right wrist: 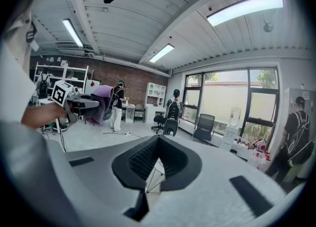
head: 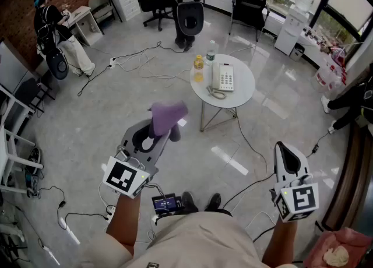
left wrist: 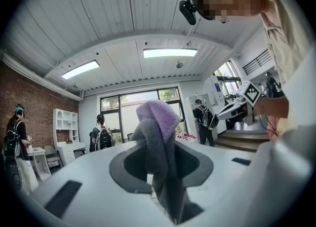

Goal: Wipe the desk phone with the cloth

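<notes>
The white desk phone (head: 223,77) lies on a small round white table (head: 242,89) ahead of me, well beyond both grippers. My left gripper (head: 156,135) is shut on a purple cloth (head: 168,115), which bunches up out of the jaws. In the left gripper view the cloth (left wrist: 159,122) fills the gap between the jaws of the left gripper (left wrist: 167,176) and stands above them. My right gripper (head: 281,146) hangs at the lower right, shut and empty. In the right gripper view the right gripper (right wrist: 152,171) has its jaws together, with the cloth (right wrist: 101,102) far off to the left.
A yellow bottle (head: 199,67) and a clear bottle (head: 211,52) stand beside the phone. Cables (head: 131,63) trail over the grey floor. A person (head: 55,34) stands at the far left, another with a backpack (head: 187,4) at the back. A black chair (head: 249,2) stands beyond the table.
</notes>
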Available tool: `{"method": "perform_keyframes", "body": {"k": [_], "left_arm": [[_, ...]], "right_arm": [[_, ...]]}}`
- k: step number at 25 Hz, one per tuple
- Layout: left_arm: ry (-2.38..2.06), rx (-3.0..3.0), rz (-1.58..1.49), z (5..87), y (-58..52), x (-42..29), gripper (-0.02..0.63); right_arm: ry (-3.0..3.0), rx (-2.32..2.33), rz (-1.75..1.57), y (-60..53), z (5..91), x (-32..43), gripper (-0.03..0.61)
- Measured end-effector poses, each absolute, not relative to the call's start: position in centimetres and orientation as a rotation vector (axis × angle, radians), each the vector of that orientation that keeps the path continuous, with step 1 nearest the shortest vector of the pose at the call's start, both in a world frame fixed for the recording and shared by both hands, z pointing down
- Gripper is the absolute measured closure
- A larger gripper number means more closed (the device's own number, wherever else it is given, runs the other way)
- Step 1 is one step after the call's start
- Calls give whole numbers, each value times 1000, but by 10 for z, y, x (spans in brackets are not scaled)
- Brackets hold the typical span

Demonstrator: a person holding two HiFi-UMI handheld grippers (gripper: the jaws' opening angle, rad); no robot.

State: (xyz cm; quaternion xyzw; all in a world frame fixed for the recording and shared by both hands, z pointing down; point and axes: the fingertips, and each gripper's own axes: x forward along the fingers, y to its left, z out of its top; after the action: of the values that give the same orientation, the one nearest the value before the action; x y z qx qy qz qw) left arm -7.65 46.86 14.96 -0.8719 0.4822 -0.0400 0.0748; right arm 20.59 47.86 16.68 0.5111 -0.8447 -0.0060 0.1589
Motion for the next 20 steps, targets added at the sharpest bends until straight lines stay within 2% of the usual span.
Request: {"method": "perform_keyframes", "body": {"k": [20], "left_arm": [[1374,-2676,-95,164,437,-100,522]], "right_arm": [[-2398,1523,26,445,172,178,587]]}}
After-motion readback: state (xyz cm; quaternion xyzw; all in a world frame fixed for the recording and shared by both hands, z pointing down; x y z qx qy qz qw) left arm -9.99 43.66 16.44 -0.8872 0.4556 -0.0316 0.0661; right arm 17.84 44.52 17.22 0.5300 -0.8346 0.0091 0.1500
